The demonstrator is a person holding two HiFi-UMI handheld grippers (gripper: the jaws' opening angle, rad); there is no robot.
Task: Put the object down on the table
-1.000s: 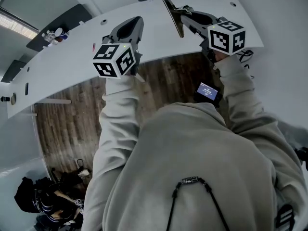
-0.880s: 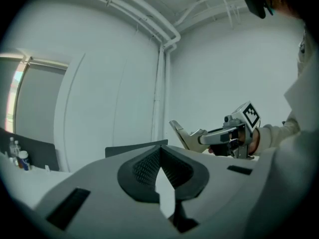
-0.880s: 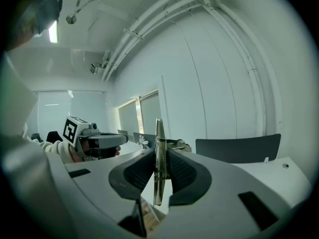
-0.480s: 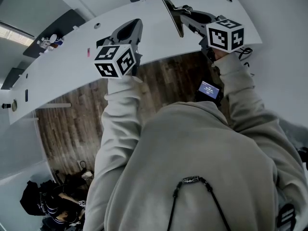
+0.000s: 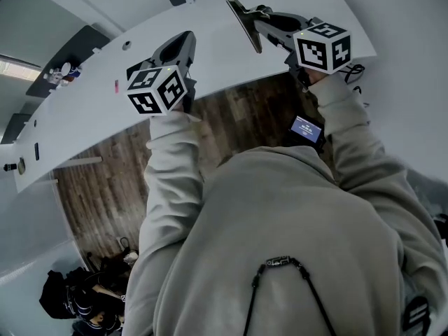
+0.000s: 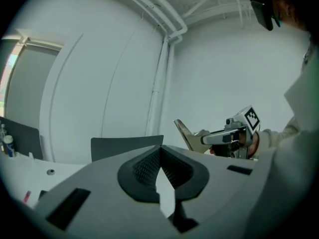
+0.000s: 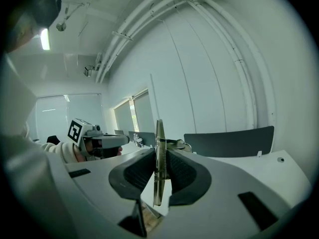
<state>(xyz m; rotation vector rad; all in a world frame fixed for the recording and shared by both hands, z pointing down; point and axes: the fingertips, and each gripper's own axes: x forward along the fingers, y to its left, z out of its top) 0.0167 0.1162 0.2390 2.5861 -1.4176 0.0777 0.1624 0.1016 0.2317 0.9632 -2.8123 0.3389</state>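
Observation:
A thin flat clipboard (image 5: 241, 22) with a metal spring clip is held upright and edge-on, above the white table (image 5: 91, 110). My right gripper (image 5: 261, 21) is shut on the clipboard (image 7: 159, 158), its pads pressing both faces near the clip. The left gripper view shows the board (image 6: 185, 135) tilted, sticking up from the right gripper's jaws. My left gripper (image 5: 184, 43) hovers over the table's near edge, to the left of the board. Its jaws (image 6: 160, 153) are shut tip to tip with nothing between them.
The long white table curves off to the left, with small bottles (image 5: 59, 71) at its far end and a small red item (image 5: 117, 85) nearer. Dark chair backs (image 7: 227, 139) stand behind it. Wood floor (image 5: 105, 180) lies below, and a lit screen (image 5: 306, 128) sits at the person's waist.
Both grippers have drifted a little left and up in the head view, over the table. The right gripper still holds the clipboard; the left stays shut.

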